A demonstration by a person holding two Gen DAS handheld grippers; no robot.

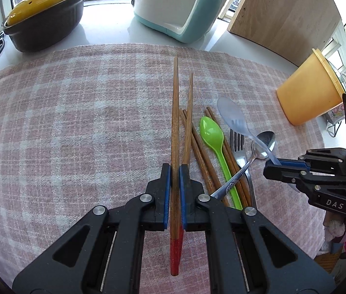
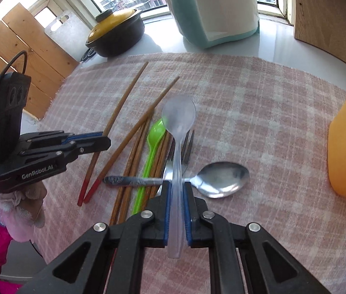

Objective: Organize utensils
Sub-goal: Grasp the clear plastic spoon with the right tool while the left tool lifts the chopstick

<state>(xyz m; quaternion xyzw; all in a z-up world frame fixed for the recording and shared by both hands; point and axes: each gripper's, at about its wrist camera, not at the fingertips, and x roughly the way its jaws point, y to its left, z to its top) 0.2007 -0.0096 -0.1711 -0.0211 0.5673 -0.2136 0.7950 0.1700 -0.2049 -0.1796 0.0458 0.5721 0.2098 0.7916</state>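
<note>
Left tool (image 1: 175, 171): clenched on a pair of red-tipped chopsticks (image 1: 175, 122), lifted off the checked cloth (image 1: 75, 122), red ends trailing back between the arms, plain tips pointing away toward the window
Pile (image 1: 212, 152): more brown chopsticks, a green spoon (image 1: 212, 132), a fork (image 1: 237, 142) and a steel spoon (image 1: 263, 144) lying crossed and touching on the cloth, just right of the left tool
Right tool (image 2: 177, 183): pinched onto the handle of a clear plastic spoon (image 2: 178, 115), bowl raised above the pile, handle end poking back past the pads
Orange cup (image 1: 307, 93): standing at the far right edge of the cloth, well apart from the pile, mouth tilted away in the left view, so contents hidden
Step in hand: both picks look made, one kind of utensil per hand, sorting about to start
Next move: probably carrying each load clear of the pile toward the cup or a spot of its own; calls for keeping the long chopsticks from sweeping the pile and the loose second stick from slipping
Risk: thin spoon handle twisting in the grip
</note>
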